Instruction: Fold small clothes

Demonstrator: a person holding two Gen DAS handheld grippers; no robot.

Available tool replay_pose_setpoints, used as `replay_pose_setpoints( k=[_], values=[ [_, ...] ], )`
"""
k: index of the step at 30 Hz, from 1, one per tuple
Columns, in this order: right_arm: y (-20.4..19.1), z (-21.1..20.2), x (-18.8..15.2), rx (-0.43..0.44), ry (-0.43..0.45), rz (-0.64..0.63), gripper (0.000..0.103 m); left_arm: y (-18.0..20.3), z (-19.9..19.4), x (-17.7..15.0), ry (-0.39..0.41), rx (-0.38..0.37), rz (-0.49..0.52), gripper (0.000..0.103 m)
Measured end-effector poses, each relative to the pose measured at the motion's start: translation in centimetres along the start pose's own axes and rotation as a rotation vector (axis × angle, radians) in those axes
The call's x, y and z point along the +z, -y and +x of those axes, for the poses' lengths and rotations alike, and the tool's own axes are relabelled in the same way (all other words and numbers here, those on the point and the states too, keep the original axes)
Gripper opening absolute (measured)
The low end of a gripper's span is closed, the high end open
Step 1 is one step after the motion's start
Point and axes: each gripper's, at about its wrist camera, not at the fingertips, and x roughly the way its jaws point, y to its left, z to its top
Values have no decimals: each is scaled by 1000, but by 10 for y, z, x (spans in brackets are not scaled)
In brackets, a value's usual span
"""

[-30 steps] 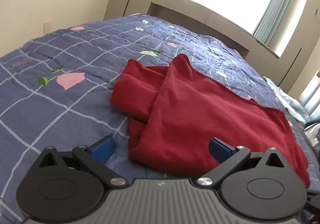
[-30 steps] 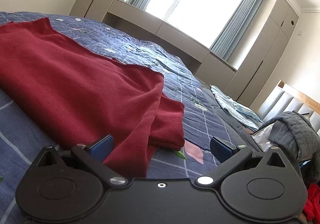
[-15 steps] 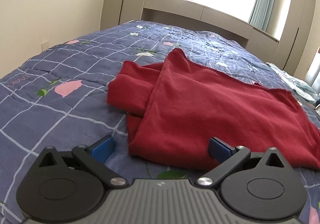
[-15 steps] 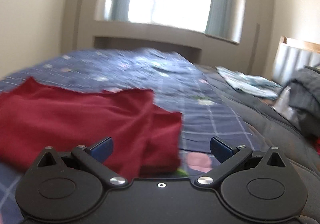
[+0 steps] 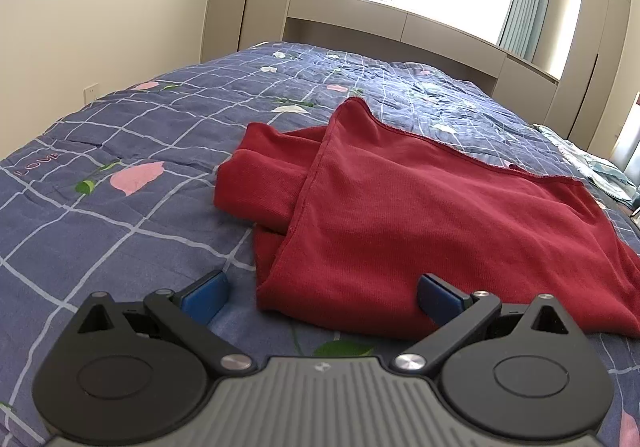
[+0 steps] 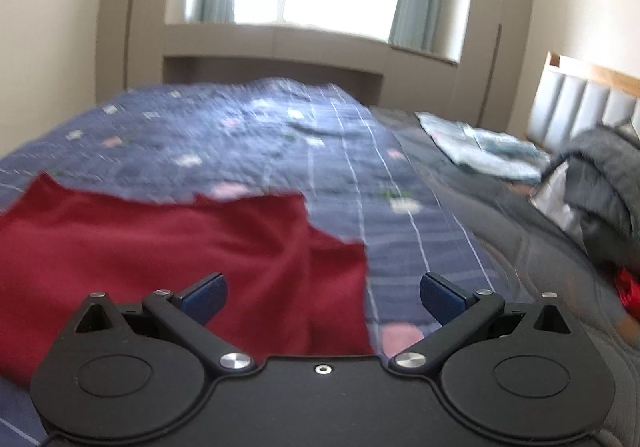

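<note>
Left wrist view: red garment (image 5: 420, 215) lies on the blue checked quilt (image 5: 120, 231), partly folded, w/ a bunched sleeve-like part sticking out from under its top layer on the side toward the wall. Left gripper (image 5: 323, 297) is low over the quilt just in front of the garment's near edge, fingers spread wide apart, nothing between them; one blue pad (image 5: 206, 299) sits over bare quilt beside the garment's near corner, the other pad over the garment's near hem. Can't tell if either touches. Right wrist view, blurred: right gripper (image 6: 323, 297) also w/ fingers wide apart and empty, one pad (image 6: 204, 295) in front of the red garment (image 6: 160, 255), the other in front of bare quilt (image 6: 320, 151) beside the garment's end. Beyond the garment on the quilt lies a pale blue cloth (image 6: 484, 147), well apart from it; a grey jacket (image 6: 604, 183) is heaped beyond that, near a padded headboard (image 6: 580, 99).
</note>
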Motion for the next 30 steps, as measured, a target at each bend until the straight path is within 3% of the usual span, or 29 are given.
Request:
replay_pose_setpoints(
  k=[8, 18, 24, 30],
  values=[
    [-32, -19, 22, 108, 57, 10, 102, 0, 0, 0, 0, -1, -1, 103],
    [-75, -9, 13, 207, 5, 3, 102, -1, -1, 0, 4, -9, -12, 103],
    [-102, 5, -11, 240, 1, -122, 102, 1, 1, 3, -18, 11, -3, 103],
    [-125, 14, -36, 192, 63, -311, 102, 8, 3, 10, -73, 54, -12, 103]
  ],
)
